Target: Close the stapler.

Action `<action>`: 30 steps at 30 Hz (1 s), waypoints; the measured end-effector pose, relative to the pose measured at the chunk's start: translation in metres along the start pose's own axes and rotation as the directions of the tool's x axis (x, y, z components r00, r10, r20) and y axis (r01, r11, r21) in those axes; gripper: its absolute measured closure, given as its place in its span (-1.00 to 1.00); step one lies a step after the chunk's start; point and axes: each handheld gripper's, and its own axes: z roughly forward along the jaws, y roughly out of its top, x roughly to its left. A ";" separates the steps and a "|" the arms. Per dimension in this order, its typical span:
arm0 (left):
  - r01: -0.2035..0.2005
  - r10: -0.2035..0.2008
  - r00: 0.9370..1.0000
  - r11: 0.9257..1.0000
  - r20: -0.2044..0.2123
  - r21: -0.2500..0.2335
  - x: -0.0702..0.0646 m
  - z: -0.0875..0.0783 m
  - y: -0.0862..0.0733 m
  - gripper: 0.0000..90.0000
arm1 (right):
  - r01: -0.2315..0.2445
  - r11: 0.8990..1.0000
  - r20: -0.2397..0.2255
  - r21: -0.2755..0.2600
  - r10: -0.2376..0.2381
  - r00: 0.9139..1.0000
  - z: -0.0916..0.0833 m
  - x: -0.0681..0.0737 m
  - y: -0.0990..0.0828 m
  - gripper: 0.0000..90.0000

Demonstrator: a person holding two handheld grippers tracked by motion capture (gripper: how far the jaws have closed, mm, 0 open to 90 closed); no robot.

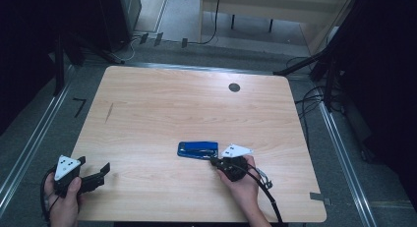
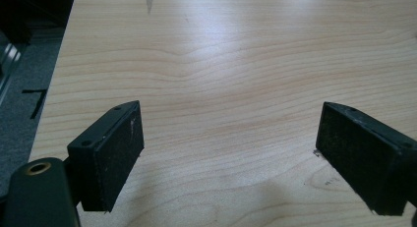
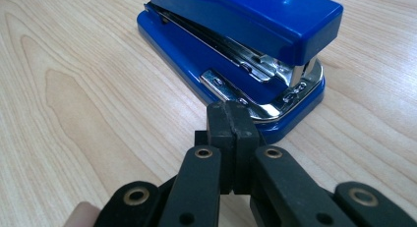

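Right gripper view. The right gripper (image 3: 231,111), jaws pressed together with nothing between them, points at the open front end of a blue stapler (image 3: 236,25) lying on the pale wooden table (image 3: 74,104), its tips at the stapler's base.

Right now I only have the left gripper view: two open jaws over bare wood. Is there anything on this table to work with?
Observer: Yes, a blue stapler lies near the middle of the table, toward the right hand's side.
Operator: Where is the right gripper?
Observer: The right gripper has its tips at the stapler's metal front end, at the base.
Operator: Is it holding the stapler?
Observer: No. Its jaws are pressed shut against each other, with nothing between them.
Operator: And my left gripper, seen from above?
Observer: The left gripper sits at the table's near left corner, well apart from the stapler.
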 end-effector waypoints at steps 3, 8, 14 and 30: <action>-0.001 0.001 1.000 1.000 -0.004 0.002 0.000 0.000 0.000 -0.75 | 0.000 1.000 0.005 0.000 0.000 1.000 0.000 -0.001 0.000 1.00; -0.003 0.003 1.000 1.000 -0.004 0.003 0.000 0.000 0.000 -0.75 | 0.000 1.000 0.012 -0.001 0.000 1.000 0.001 -0.003 0.001 1.00; -0.003 0.003 1.000 1.000 -0.004 0.006 0.000 0.001 0.000 -0.75 | -0.011 1.000 0.014 0.001 0.011 1.000 0.001 -0.004 0.002 1.00; 0.008 -0.008 1.000 1.000 0.000 0.006 0.001 0.001 0.001 -0.75 | -0.044 0.997 -0.044 -0.061 0.042 0.998 -0.016 -0.001 0.004 0.70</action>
